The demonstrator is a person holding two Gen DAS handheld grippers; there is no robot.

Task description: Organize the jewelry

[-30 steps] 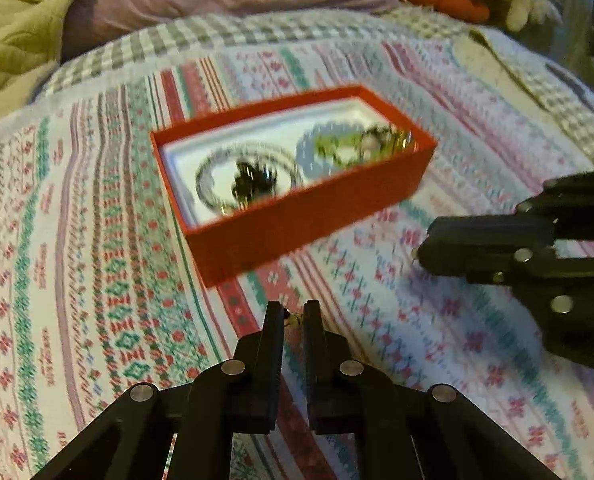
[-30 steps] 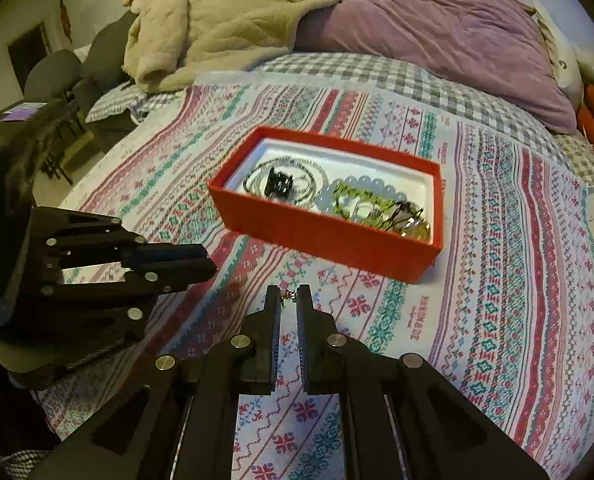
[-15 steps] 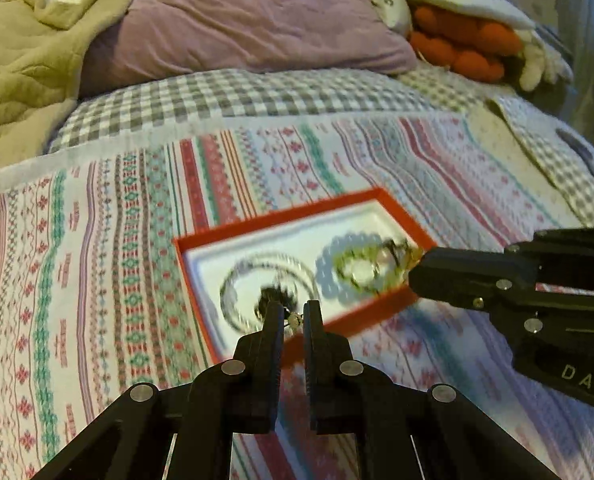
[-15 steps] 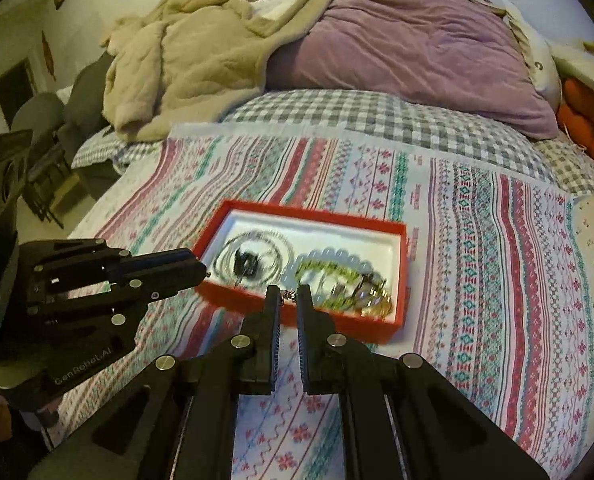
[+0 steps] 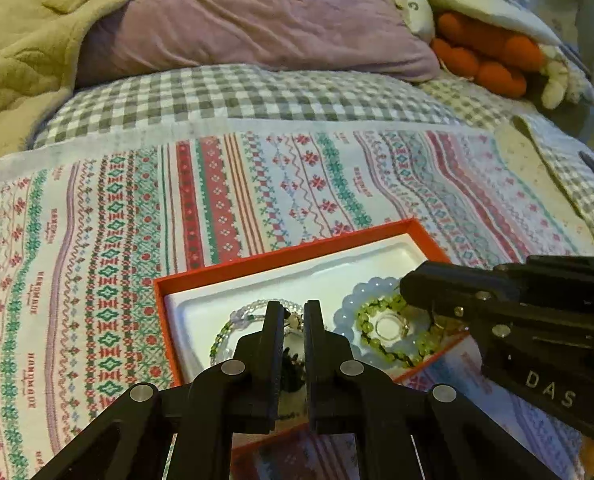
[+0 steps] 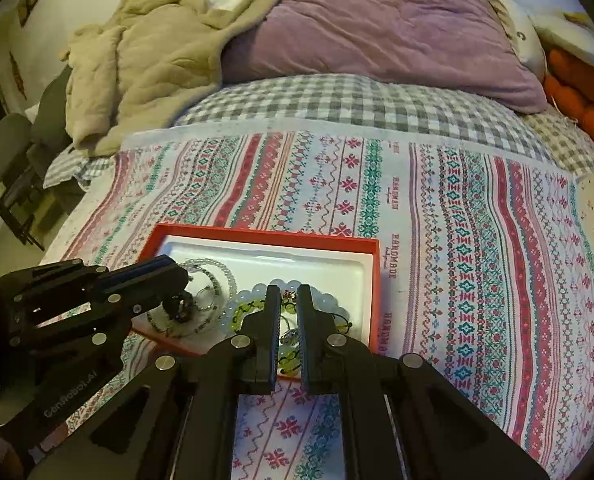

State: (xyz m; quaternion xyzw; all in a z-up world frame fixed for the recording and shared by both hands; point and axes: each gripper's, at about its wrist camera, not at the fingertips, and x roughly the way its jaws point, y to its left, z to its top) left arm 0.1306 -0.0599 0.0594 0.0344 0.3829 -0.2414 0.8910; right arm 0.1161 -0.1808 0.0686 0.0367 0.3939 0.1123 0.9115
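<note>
A bed (image 5: 257,184) spread with a red-and-green patterned cloth carries the shallow red cardboard jewelry box (image 6: 373,280) with its white insert. Both tools hover over it: the left tool (image 5: 294,314) and the right tool (image 6: 287,298) each stand pressed nearly together, each pinching a tiny trinket at its tips, perhaps an earring pair. Lower both gently into bare white insert, I judge, clear of the pale blue bead bracelet (image 5: 351,304). The right view alone shows the beige blanket's (image 6: 145,60) far left edge and chairs beyond.
</note>
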